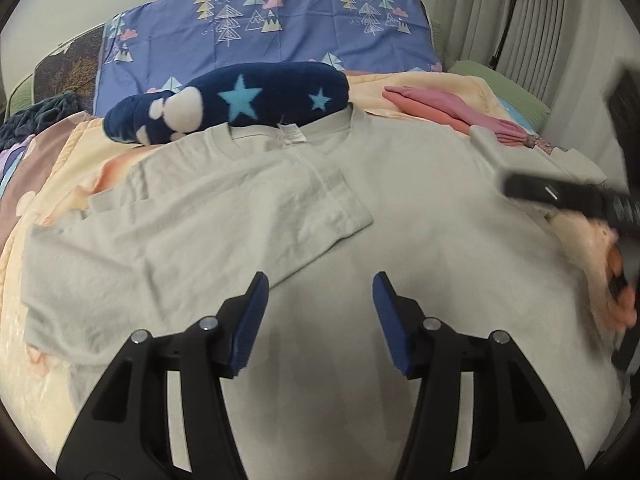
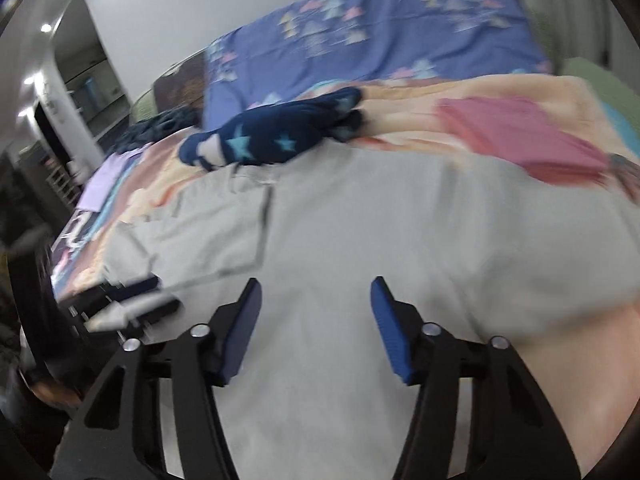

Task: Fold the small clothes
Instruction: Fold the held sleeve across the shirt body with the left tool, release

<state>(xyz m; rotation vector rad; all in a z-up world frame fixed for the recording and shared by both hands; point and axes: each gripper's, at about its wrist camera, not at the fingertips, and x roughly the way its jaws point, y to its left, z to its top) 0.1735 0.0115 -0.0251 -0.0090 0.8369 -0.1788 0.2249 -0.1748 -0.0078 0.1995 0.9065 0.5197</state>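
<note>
My left claw [image 1: 320,288] and right claw [image 2: 316,292] both gape over the grey T-shirt [image 1: 400,240], gripping nothing. The T-shirt lies flat on the bed [image 1: 60,152], left sleeve [image 1: 248,196] folded inward, collar touching the star blanket [image 1: 240,100]

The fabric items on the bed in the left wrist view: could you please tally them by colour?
Grey: 1, T-shirt
Pink: 1, folded garment
Navy with stars: 1, fleece item
Blue tree-print: 1, pillow
Peach: 1, blanket
Total: 5
</note>
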